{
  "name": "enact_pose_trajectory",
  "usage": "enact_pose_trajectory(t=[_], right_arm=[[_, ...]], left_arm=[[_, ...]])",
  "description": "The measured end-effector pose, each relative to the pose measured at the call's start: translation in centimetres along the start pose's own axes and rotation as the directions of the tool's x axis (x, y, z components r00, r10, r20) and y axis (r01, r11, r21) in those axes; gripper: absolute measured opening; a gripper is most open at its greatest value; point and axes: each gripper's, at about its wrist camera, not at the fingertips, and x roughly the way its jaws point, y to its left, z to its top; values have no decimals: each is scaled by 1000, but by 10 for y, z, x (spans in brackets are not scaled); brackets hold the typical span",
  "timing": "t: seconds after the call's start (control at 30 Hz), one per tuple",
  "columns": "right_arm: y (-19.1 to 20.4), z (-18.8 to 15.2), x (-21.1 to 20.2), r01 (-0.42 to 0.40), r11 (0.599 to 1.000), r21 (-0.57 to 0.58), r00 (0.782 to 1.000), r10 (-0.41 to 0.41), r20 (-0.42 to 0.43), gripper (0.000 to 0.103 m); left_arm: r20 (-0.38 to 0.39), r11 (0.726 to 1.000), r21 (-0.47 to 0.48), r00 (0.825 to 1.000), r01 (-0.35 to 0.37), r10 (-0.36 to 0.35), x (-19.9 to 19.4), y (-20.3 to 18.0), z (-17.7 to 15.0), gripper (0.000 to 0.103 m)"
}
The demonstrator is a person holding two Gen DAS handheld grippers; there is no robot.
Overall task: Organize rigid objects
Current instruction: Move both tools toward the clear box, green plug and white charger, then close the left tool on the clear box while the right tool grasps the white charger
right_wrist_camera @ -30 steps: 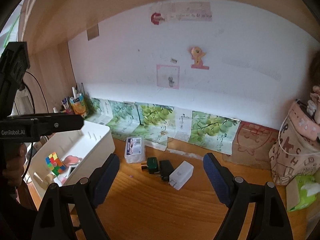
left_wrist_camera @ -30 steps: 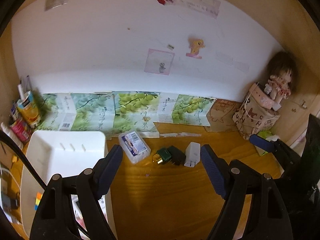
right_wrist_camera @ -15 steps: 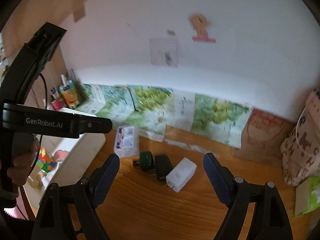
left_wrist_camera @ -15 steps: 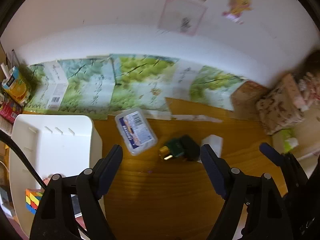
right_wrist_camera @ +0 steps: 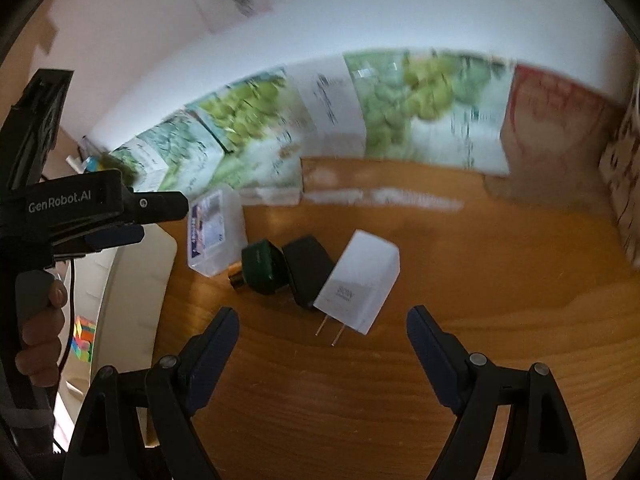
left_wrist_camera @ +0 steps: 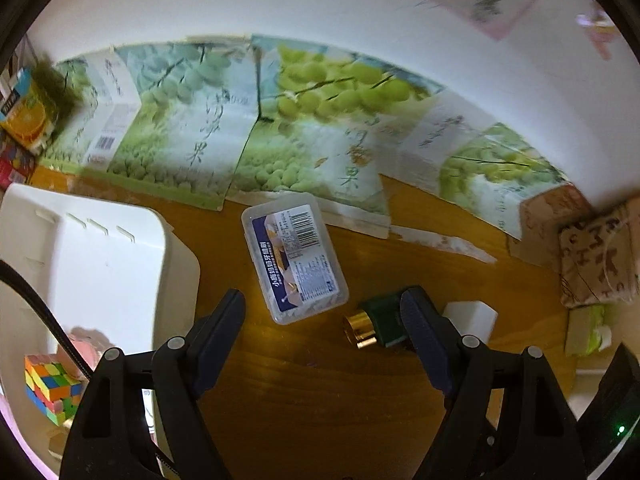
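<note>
A clear plastic box with a blue label [left_wrist_camera: 294, 258] lies on the wooden desk, just ahead of my open, empty left gripper [left_wrist_camera: 322, 326]. To its right lie a green and gold item [left_wrist_camera: 374, 320] and a white charger [left_wrist_camera: 472, 316], partly behind the right finger. In the right wrist view the white charger [right_wrist_camera: 358, 282] with its two prongs lies just ahead of my open, empty right gripper [right_wrist_camera: 322, 330]. A black adapter [right_wrist_camera: 306, 266], the green item [right_wrist_camera: 260, 266] and the clear box [right_wrist_camera: 214, 232] lie to its left. The left gripper [right_wrist_camera: 116, 234] shows at the left edge.
A white bin [left_wrist_camera: 132, 248] stands at the left and holds a colour cube [left_wrist_camera: 50, 388] and a pink item. Grape-print cartons [left_wrist_camera: 304, 128] lean along the back wall. A patterned bag [left_wrist_camera: 596, 260] and a green tissue pack [left_wrist_camera: 586, 330] sit at the right.
Both grippers have tilted down and moved closer to the desk. The left now looks at the clear box, the right at the white charger. Nothing on the desk has moved.
</note>
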Motion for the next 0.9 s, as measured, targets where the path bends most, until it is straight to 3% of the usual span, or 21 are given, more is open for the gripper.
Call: enact_pose_trajectory(t=[0.2,0.6,0.77,0.9], right_arm=[[-10,-1,20,-13,999,48,998,16,-57,86],[-12,6,34,60,997,43,998,-59,-25,86],[-15,9,35,45,998,51,999,-45,-3,75],[-18,10,40,50,998,50,999,-50,-6,59]], left_arm=[[-59,999,-32,998,-25,23,27,2,7,82],[-99,994,-8,990,-105,104,58,-7,16,81],[-103,990,4,985,-139,139,67,-9,17,77],[-106,986,18,980,-168,169,74,-13,18,71]])
